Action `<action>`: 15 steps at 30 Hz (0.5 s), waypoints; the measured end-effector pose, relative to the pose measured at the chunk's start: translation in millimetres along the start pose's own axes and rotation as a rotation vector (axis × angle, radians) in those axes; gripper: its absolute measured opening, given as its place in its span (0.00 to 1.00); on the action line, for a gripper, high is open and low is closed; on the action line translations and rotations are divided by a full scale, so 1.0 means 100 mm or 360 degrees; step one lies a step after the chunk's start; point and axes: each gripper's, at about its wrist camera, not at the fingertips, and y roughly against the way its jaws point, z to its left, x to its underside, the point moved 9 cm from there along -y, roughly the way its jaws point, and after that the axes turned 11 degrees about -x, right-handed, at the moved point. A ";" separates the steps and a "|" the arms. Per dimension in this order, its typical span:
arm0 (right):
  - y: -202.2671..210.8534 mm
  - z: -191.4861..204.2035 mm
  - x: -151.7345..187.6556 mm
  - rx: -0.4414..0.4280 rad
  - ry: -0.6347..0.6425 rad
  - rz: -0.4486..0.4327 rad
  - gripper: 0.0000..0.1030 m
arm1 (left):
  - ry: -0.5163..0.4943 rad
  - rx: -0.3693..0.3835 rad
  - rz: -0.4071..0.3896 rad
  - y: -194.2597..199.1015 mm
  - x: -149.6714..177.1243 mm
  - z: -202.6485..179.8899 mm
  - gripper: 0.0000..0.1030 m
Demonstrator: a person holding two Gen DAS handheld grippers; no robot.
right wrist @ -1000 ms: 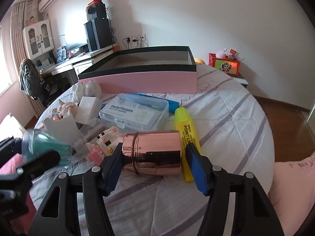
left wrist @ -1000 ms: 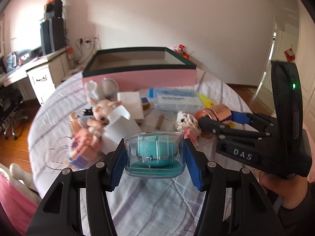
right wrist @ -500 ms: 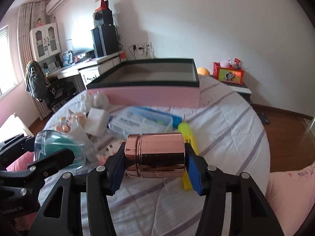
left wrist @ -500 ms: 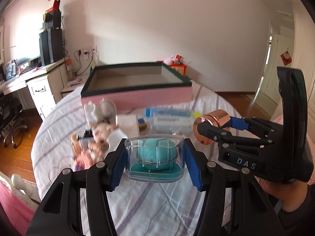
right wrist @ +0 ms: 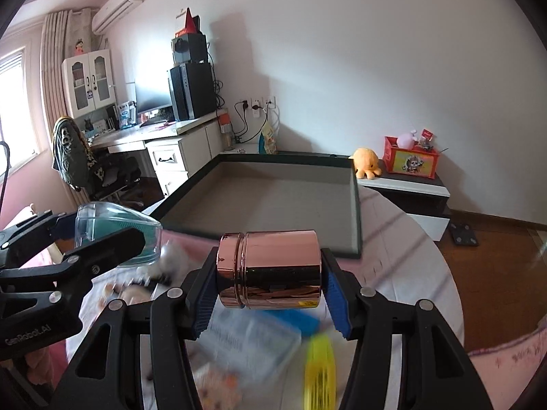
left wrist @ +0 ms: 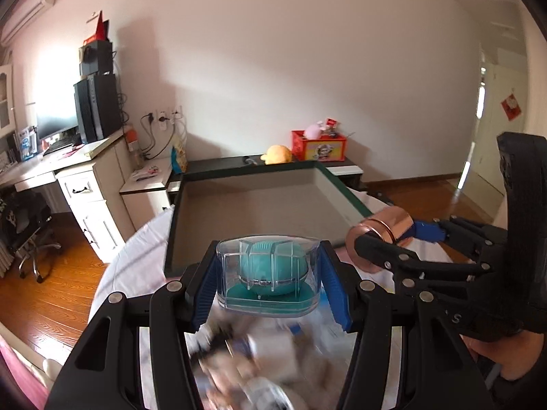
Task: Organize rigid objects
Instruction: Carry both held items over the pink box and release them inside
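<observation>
Now | left gripper (left wrist: 270, 285) pinches clear teal-filled case (left wrist: 269, 276) | right gripper (right wrist: 270, 288) clamps copper jar (right wrist: 270, 269) (mirror-shiny)

I see bright daylight from the window (right wrist: 13, 109) at left, motion blur along the bottom, and fisheye-darkened corners.

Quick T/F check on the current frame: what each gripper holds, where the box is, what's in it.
1. The left gripper is shut on the clear case with a teal item inside. True.
2. The right gripper is open and holds nothing. False: it is shut on the copper canister.
3. The copper canister lies on its side between the fingers. True.
4. The box already holds several objects. False: the visible interior shows nothing in it.
5. The yellow highlighter lies inside the box. False: it lies on the table below the right gripper, blurred.
</observation>
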 end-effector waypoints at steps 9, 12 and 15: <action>-0.80 -0.23 -0.21 -0.0014 -0.0099 0.0176 0.55 | -0.0011 -0.0129 0.0262 -1.01 -0.13 0.23 0.55; -0.96 -0.29 -0.14 0.0005 -0.0121 0.0247 0.55 | -0.0026 -0.0158 0.0349 -1.21 -0.03 0.24 0.55; -1.10 -0.37 -0.05 0.0027 -0.0151 0.0316 0.55 | -0.0032 -0.0174 0.0391 -1.33 0.04 0.23 0.55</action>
